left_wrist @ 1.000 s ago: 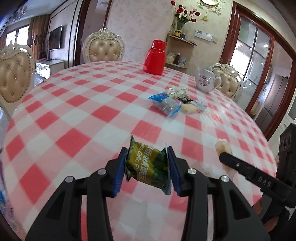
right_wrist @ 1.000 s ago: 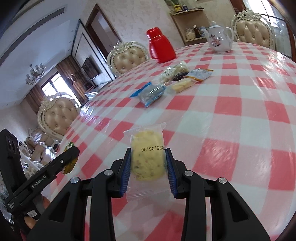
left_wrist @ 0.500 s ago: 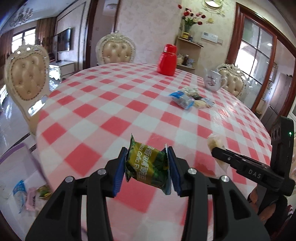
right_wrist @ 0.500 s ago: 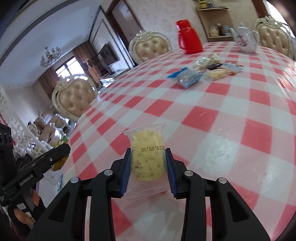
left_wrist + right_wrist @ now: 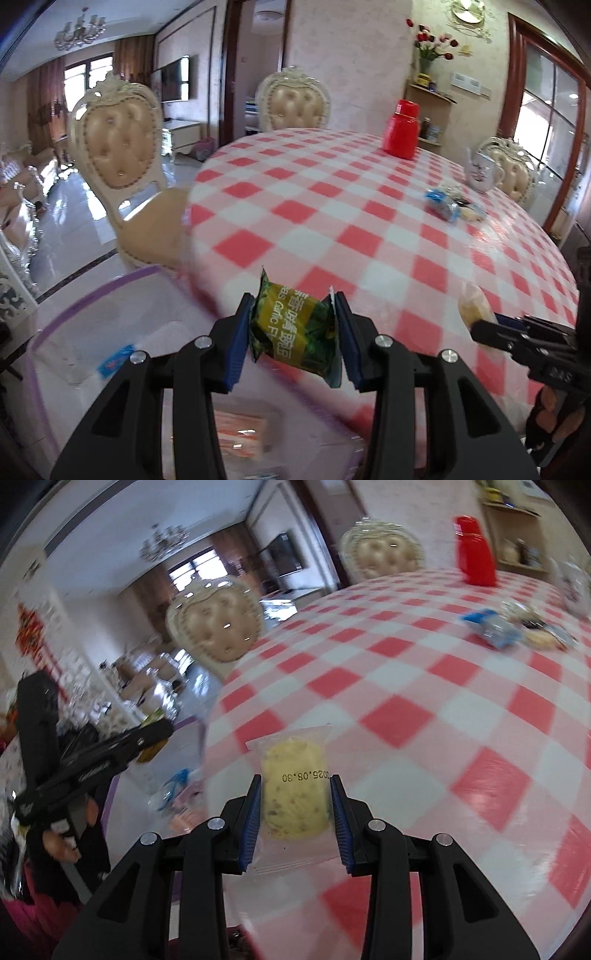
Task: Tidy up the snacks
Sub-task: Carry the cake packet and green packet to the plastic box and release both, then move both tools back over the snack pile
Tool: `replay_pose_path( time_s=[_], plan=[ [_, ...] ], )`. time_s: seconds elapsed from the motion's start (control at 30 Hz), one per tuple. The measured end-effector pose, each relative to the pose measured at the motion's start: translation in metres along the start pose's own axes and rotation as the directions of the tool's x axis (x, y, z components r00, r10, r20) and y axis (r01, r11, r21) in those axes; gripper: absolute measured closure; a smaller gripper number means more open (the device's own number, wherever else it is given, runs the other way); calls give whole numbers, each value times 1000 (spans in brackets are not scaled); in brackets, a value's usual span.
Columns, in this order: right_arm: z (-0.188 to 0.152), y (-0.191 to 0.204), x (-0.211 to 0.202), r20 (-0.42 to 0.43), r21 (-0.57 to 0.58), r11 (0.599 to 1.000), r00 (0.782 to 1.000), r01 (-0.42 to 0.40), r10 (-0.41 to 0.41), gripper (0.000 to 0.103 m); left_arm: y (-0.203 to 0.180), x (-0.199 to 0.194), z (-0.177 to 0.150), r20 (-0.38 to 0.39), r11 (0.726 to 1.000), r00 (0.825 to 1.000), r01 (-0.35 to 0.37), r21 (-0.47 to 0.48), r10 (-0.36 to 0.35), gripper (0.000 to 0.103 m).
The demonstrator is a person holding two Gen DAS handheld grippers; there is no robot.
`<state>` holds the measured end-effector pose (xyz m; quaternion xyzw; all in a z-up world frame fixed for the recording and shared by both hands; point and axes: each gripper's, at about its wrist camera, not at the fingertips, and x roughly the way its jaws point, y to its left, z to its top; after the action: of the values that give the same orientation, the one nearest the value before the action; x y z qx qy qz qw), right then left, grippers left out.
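Observation:
My left gripper [image 5: 293,334] is shut on a green snack packet [image 5: 295,332], held in the air at the near left edge of the red-and-white checked table [image 5: 332,206]. Below it stands a clear bin with a purple rim [image 5: 92,295] holding a few snack packets. My right gripper [image 5: 293,821] is shut on a yellow cake in a clear wrapper [image 5: 293,794], over the table's left edge. It shows at the right of the left wrist view as right gripper [image 5: 480,321], the left one in the right wrist view as left gripper [image 5: 155,734]. A pile of snacks [image 5: 448,205] lies far across the table.
A red flask [image 5: 402,129] and a white teapot [image 5: 482,171] stand at the table's far side. Cream padded chairs [image 5: 122,155] ring the table, one close beside the bin. A hand [image 5: 62,842] grips the left tool. Shiny floor lies left.
Both grippers have swung left from above the table toward its left edge, still gripping their snacks. The purple-rimmed bin has come into view under the left gripper.

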<state>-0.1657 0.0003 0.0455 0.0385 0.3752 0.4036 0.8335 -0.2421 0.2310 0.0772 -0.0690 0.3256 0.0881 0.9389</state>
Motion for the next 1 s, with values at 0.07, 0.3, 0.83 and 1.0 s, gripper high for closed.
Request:
replay_pose_path(
  time_s=[0.07,0.3,0.83,1.0],
  plan=[
    [1,18,7,-15,-37,999,1000,-15,15,68,11,-3,0,2,1000,1000,-21,-3,21,60],
    [-4,84,36,-96,-177,981,993,-79,63,68,56,-13,-9,-29,995,994,-102,7,102,60],
    [-10,124,57,-149,-211,947,965,-243,214,41,112,-18,-18,-69,919,917,-393,13,393,9],
    [3,70,35,-68,-105,981,986,-161,155,41,81,-8,-10,-76,935,933,-350,54,353,8]
  ],
)
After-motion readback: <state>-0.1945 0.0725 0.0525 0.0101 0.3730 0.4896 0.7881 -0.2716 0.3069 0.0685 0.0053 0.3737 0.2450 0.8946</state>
